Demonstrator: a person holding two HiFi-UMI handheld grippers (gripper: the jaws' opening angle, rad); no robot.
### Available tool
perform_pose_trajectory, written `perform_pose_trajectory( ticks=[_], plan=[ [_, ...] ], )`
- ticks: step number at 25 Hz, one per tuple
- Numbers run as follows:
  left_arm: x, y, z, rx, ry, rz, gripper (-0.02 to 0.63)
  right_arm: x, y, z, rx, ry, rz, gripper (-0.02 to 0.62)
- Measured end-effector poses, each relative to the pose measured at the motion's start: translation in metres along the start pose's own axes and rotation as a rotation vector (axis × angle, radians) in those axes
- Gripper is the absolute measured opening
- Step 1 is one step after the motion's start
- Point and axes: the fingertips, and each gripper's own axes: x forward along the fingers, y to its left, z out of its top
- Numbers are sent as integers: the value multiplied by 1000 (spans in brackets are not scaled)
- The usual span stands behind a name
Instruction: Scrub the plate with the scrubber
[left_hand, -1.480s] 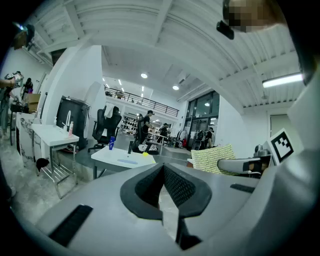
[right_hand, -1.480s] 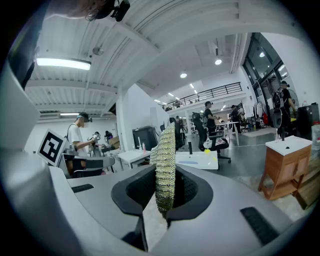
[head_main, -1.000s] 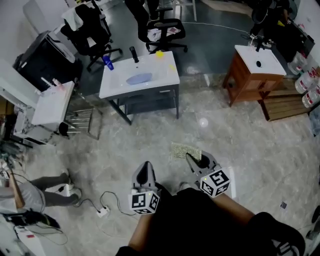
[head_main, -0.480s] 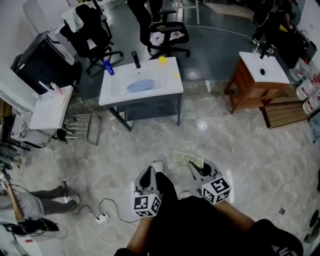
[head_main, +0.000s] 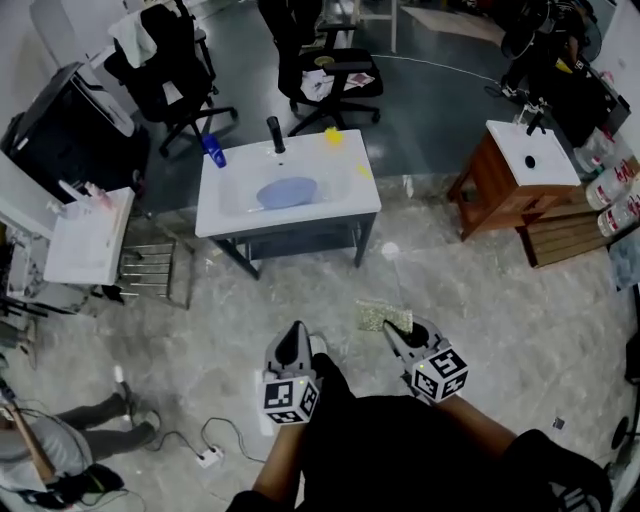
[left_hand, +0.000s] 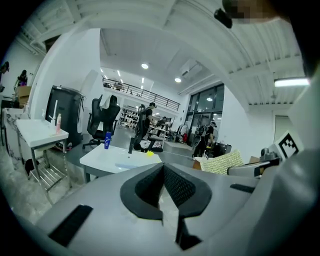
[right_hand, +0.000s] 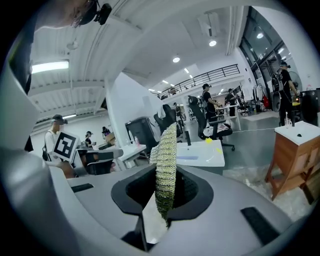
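Note:
A blue plate (head_main: 287, 191) lies in the basin of a white sink table (head_main: 225, 210) ahead of me on the floor; it also shows in the left gripper view (left_hand: 126, 165) and the right gripper view (right_hand: 186, 157). My right gripper (head_main: 398, 335) is shut on a green-yellow mesh scrubber (head_main: 384, 317), which stands on edge between the jaws (right_hand: 166, 165). My left gripper (head_main: 293, 345) is shut with nothing in it (left_hand: 163, 172). Both grippers are held low in front of my body, well short of the table.
A black faucet (head_main: 275, 133), a blue bottle (head_main: 213, 150) and a yellow item (head_main: 333, 137) stand on the sink table. A wooden cabinet with its own basin (head_main: 520, 170) is at the right, office chairs (head_main: 165, 70) behind, a white side table (head_main: 85, 235) at the left, cables (head_main: 210, 455) on the floor.
The sink table has drawn nearer and sits lower in the head view. Both grippers kept their place before my body, the right one still holding the scrubber.

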Motion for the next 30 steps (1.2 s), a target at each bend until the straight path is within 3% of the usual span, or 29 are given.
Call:
perform_pose_trajectory(
  ticks=[5,12,22,30],
  plan=[
    [43,65,41,16,-1,2,-2,67,0,42,43,-11,-15,63],
    [92,129,77,13,-9,-26,-2,146,1,86,20,-37,-58,63],
    [123,174,85,-7,8,-70,-2,210,0,107,9,-51,-115,63],
    [136,199,76,-35,27,-55,-2,232,-4,102,25,-27,-125,63]
  ],
)
